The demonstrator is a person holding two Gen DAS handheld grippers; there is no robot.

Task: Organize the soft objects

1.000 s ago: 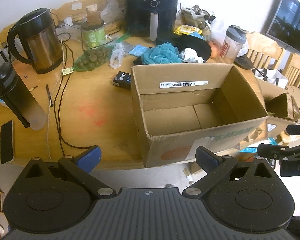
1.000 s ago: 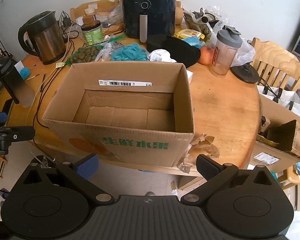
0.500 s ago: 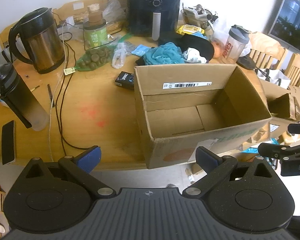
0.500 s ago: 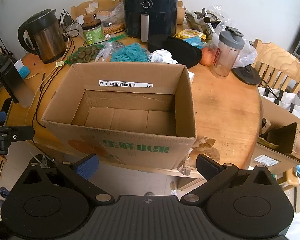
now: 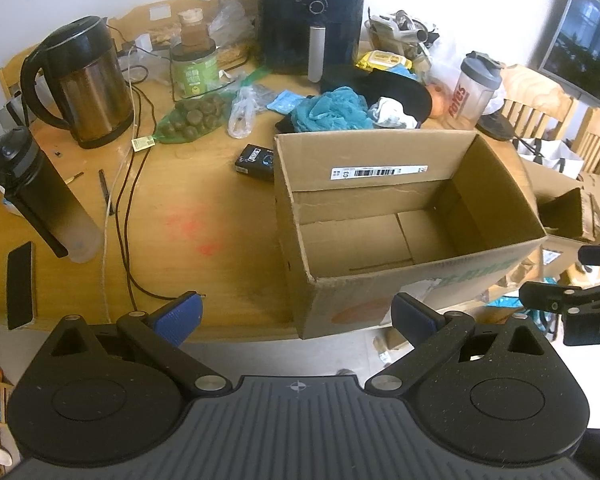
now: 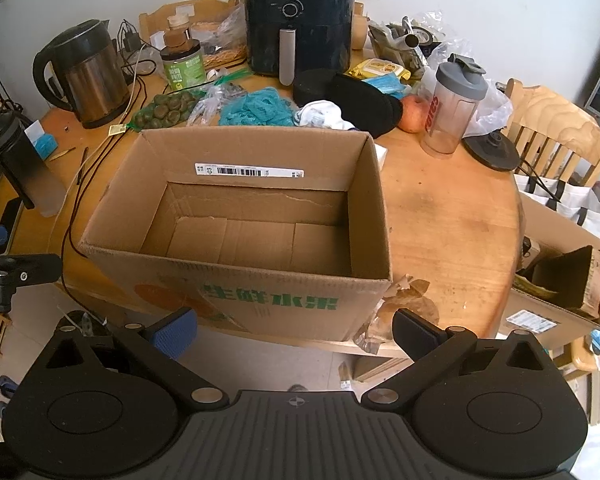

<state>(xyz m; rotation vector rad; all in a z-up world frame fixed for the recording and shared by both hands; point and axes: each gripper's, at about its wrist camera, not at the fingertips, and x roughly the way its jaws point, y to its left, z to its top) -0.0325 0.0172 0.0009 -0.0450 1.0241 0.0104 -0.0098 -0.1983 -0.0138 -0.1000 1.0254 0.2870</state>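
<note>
A round wooden table (image 6: pixel 452 216) stands near a pale wall, and it is crowded at the back. Going from the left, there is a dark bottle (image 5: pixel 32 196), then a steel kettle (image 5: pixel 88 92), a green jar (image 6: pixel 182 66) and a net bag of small round green things (image 5: pixel 192 118). Behind the middle stands a black air fryer (image 6: pixel 300 20).

In front of the air fryer lie the soft things: a teal mesh cloth (image 6: pixel 256 108), a white cloth (image 6: pixel 324 116) just beside it, and a black fabric piece (image 6: pixel 364 104) touching the white one. Further right are an apple (image 6: pixel 412 118) and a shaker cup (image 6: pixel 454 110).

The open cardboard box (image 6: pixel 240 284) stands at the near edge of the table, and its bottom is bare. So I judge the task has not really started: nothing soft is inside yet, and all three pieces wait behind the box's far wall.

The left gripper (image 5: pixel 296 312) hovers low before the table edge with its jaws spread wide and nothing between them. The right gripper (image 6: pixel 294 328) is the same, wide apart and empty, in front of the box.
</note>
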